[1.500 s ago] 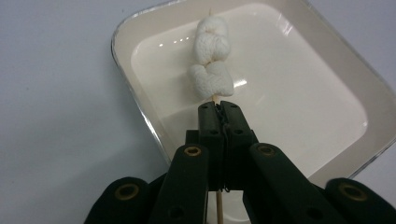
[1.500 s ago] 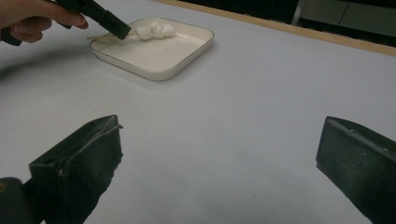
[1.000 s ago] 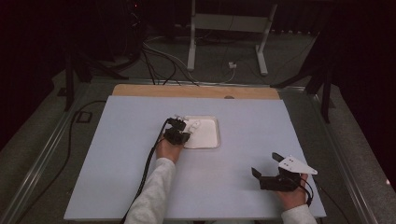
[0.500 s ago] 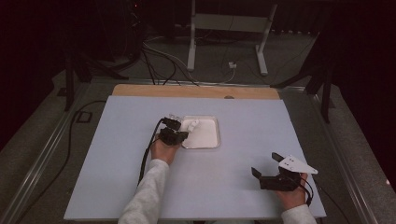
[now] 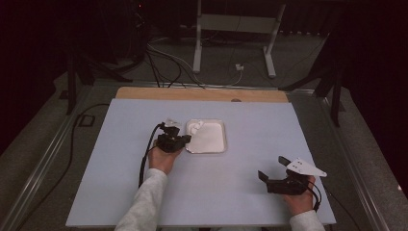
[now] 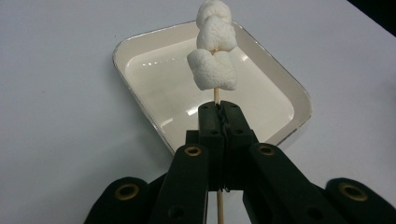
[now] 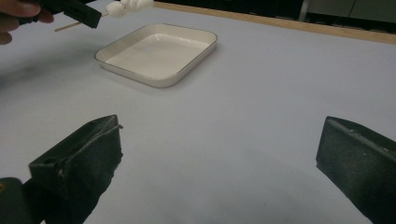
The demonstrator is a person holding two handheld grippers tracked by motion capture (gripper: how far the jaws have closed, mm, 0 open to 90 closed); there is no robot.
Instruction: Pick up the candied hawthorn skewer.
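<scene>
Up close, the left gripper [image 6: 219,114] is clenched on a thin wooden stick [image 6: 216,95], its two black jaws pressed together with the stick running between them and poking out both ahead of the tips and back below them. Three white marshmallows [image 6: 214,56] sit threaded on the stick just beyond the jaw tips, stacked one after another and touching. Beneath and ahead of the jaws lies a shallow white dish [image 6: 140,100] on the pale table [image 6: 56,140]; the marshmallows hang above the dish, clear of its floor. From above, the left gripper [image 5: 180,139] sits just beside the near left edge of the dish [image 5: 211,149]. The right gripper [image 5: 271,169] rests well apart from the dish, low over the near right part of the table [image 5: 221,192], its jaws spread wide with nothing between them; the dish [image 7: 116,64] lies well ahead of its tips and to their left.
</scene>
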